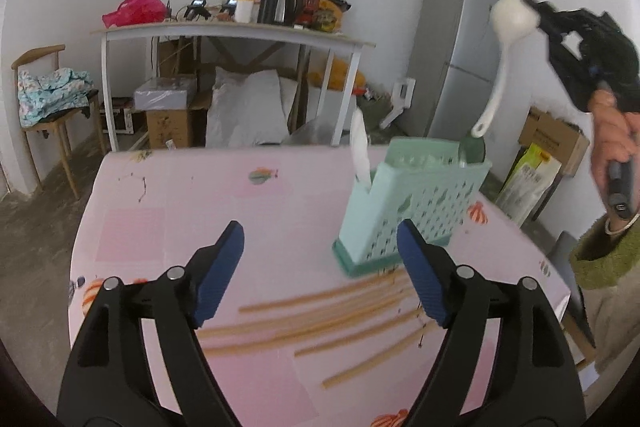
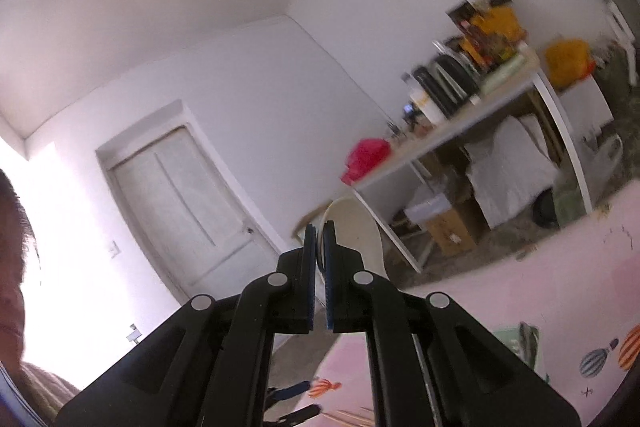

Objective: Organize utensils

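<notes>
A mint-green perforated utensil holder (image 1: 412, 211) stands on the pink table (image 1: 200, 211). A white utensil (image 1: 360, 151) and a dark green one (image 1: 473, 149) stick out of it. Several wooden chopsticks (image 1: 320, 323) lie on the table in front of it, between my left fingers. My left gripper (image 1: 320, 275) is open and empty above them. My right gripper (image 1: 536, 17) is shut on the bowl of a white spoon (image 1: 512, 19), held above the holder with the handle tip just over its rim. In the right wrist view the spoon bowl (image 2: 356, 227) sits between the shut pads (image 2: 320, 259).
A white side table (image 1: 240, 35) with bottles, a kettle and a red bag stands behind, with boxes and bags under it. A wooden chair (image 1: 52, 99) is at the left, a grey fridge (image 1: 456, 59) and cardboard boxes (image 1: 552, 139) at the right. A door (image 2: 188, 211) shows.
</notes>
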Demonstrator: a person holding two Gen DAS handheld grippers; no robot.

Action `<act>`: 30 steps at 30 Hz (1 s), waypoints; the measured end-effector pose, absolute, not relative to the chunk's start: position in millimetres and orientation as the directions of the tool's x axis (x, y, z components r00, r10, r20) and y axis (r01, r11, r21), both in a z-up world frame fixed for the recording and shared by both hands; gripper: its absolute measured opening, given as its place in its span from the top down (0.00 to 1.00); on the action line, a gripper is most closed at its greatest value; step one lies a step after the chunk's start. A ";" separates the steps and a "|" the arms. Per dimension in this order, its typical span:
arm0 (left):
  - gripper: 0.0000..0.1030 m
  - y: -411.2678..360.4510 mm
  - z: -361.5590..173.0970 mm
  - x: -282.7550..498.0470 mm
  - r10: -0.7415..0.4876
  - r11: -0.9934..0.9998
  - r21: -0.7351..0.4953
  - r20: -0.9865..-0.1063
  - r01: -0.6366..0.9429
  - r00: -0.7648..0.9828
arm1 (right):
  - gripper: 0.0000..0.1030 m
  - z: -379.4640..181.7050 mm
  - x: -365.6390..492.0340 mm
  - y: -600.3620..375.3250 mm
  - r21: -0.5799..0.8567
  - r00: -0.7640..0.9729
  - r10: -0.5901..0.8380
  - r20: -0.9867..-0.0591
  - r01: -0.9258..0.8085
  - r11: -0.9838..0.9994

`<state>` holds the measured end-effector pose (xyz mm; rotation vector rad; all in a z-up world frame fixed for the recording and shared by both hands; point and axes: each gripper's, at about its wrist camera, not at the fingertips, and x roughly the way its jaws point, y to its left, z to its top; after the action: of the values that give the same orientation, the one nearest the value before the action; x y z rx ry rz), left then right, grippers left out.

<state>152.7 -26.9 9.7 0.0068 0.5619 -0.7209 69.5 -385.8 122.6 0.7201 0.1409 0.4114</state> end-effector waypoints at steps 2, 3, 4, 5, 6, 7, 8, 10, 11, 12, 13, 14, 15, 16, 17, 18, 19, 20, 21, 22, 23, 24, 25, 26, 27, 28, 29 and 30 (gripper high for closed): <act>0.24 -28.6 3.8 150.9 -0.625 0.754 -0.192 -0.505 0.628 0.595 | 0.96 99.0 80.4 -388.3 0.688 0.910 0.413 -0.026 -0.283 0.668; 0.24 -30.2 0.9 150.1 -0.627 0.750 -0.197 -0.513 0.631 0.586 | 0.96 88.7 84.1 -389.0 0.697 0.909 0.414 -0.043 -0.269 0.664; 0.24 -32.1 -2.9 147.4 -0.631 0.745 -0.204 -0.523 0.635 0.573 | 0.96 78.5 87.3 -389.9 0.700 0.912 0.404 -0.068 -0.245 0.671; 0.23 -34.1 -5.1 146.6 -0.634 0.741 -0.207 -0.529 0.639 0.564 | 0.96 65.8 91.0 -389.3 0.695 0.912 0.396 -0.108 -0.215 0.686; 0.23 -37.0 -8.6 144.6 -0.637 0.735 -0.209 -0.539 0.645 0.551 | 0.95 54.0 93.3 -389.1 0.687 0.912 0.381 -0.153 -0.179 0.704; 0.23 -39.4 -11.5 142.6 -0.638 0.731 -0.208 -0.545 0.650 0.543 | 0.93 43.6 94.6 -388.8 0.675 0.912 0.357 -0.203 -0.134 0.726; 0.22 -42.0 -14.0 140.9 -0.639 0.727 -0.203 -0.551 0.656 0.537 | 0.91 36.2 94.6 -388.8 0.662 0.909 0.339 -0.241 -0.102 0.742; 0.21 -47.4 -17.5 137.1 -0.636 0.721 -0.189 -0.564 0.667 0.527 | 0.91 23.0 92.0 -386.8 0.620 0.902 0.286 -0.325 -0.025 0.784; 0.21 -49.2 -19.1 136.0 -0.634 0.718 -0.184 -0.570 0.671 0.522 | 0.90 21.8 88.9 -385.5 0.601 0.901 0.267 -0.342 -0.009 0.799; 0.20 -50.6 -19.4 135.2 -0.633 0.717 -0.181 -0.573 0.673 0.520 | 0.89 22.4 84.7 -384.6 0.579 0.903 0.247 -0.352 0.003 0.815; 0.20 -51.6 -20.8 134.4 -0.631 0.716 -0.177 -0.577 0.675 0.519 | 0.88 24.1 80.9 -383.0 0.556 0.904 0.227 -0.363 0.015 0.831; 0.20 -52.5 -21.6 134.0 -0.629 0.717 -0.175 -0.579 0.674 0.518 | 0.85 26.8 76.4 -380.8 0.526 0.905 0.198 -0.376 0.033 0.850; 0.20 -52.9 -22.8 134.4 -0.625 0.720 -0.176 -0.584 0.671 0.518 | 0.82 28.6 73.8 -379.4 0.504 0.907 0.172 -0.385 0.050 0.862; 0.20 -53.2 -23.3 135.5 -0.622 0.723 -0.179 -0.587 0.667 0.517 | 0.77 30.4 70.2 -379.1 0.486 0.908 0.149 -0.391 0.066 0.872; 0.19 -52.9 -23.5 136.7 -0.620 0.726 -0.185 -0.591 0.662 0.516 | 0.74 33.2 65.5 -378.6 0.465 0.911 0.120 -0.396 0.086 0.881; 0.19 -52.4 -23.8 137.5 -0.618 0.730 -0.190 -0.594 0.657 0.515 | 0.70 35.0 62.8 -378.8 0.453 0.913 0.101 -0.396 0.099 0.886; 0.19 -51.4 -24.4 138.5 -0.614 0.735 -0.194 -0.597 0.650 0.516 | 0.68 38.6 61.3 -378.7 0.440 0.916 0.079 -0.394 0.113 0.891; 0.19 -51.0 -24.5 139.1 -0.611 0.738 -0.196 -0.599 0.646 0.517 | 0.67 41.6 54.4 -377.9 0.423 0.919 0.053 -0.390 0.128 0.897; 0.19 -50.2 -24.7 139.1 -0.608 0.741 -0.196 -0.601 0.642 0.518 | 0.66 44.1 49.3 -377.3 0.412 0.922 0.034 -0.386 0.139 0.900; 0.19 -49.4 -25.5 139.5 -0.603 0.746 -0.195 -0.606 0.637 0.520 | 0.65 46.7 43.6 -377.3 0.407 0.924 0.021 -0.383 0.148 0.902; 0.19 -48.6 -26.4 139.9 -0.597 0.750 -0.193 -0.610 0.632 0.521 | 0.64 49.0 40.1 -378.1 0.400 0.926 0.001 -0.379 0.163 0.902; 0.19 -47.2 -27.1 140.2 -0.591 0.754 -0.192 -0.614 0.628 0.523 | 0.64 50.4 34.6 -378.0 0.398 0.926 -0.011 -0.376 0.172 0.901; 0.19 -46.1 -28.2 140.7 -0.586 0.759 -0.193 -0.619 0.622 0.523 | 0.63 51.3 27.5 -377.4 0.396 0.927 -0.023 -0.374 0.182 0.900; 0.19 -45.0 -29.6 141.5 -0.580 0.764 -0.194 -0.625 0.615 0.523 | 0.63 51.1 19.9 -376.3 0.395 0.927 -0.031 -0.374 0.190 0.899; 0.19 -44.0 -30.8 142.2 -0.575 0.768 -0.195 -0.629 0.611 0.522 | 0.62 50.7 14.9 -375.5 0.396 0.926 -0.036 -0.375 0.196 0.897; 0.19 -42.6 -32.4 142.9 -0.569 0.772 -0.195 -0.635 0.605 0.521 | 0.59 49.4 9.0 -374.5 0.399 0.924 -0.039 -0.380 0.201 0.895; 0.19 -42.4 -33.4 143.1 -0.565 0.775 -0.194 -0.639 0.602 0.521 | 0.58 47.8 5.2 -373.5 0.399 0.922 -0.041 -0.385 0.206 0.893; 0.19 -41.9 -35.0 143.5 -0.558 0.779 -0.190 -0.645 0.598 0.521 | 0.57 45.1 0.4 -371.3 0.399 0.918 -0.044 -0.394 0.214 0.892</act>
<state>143.5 -41.9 -35.0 0.0575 0.7519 -0.6928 0.4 -371.3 45.1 0.4524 0.3871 -0.1372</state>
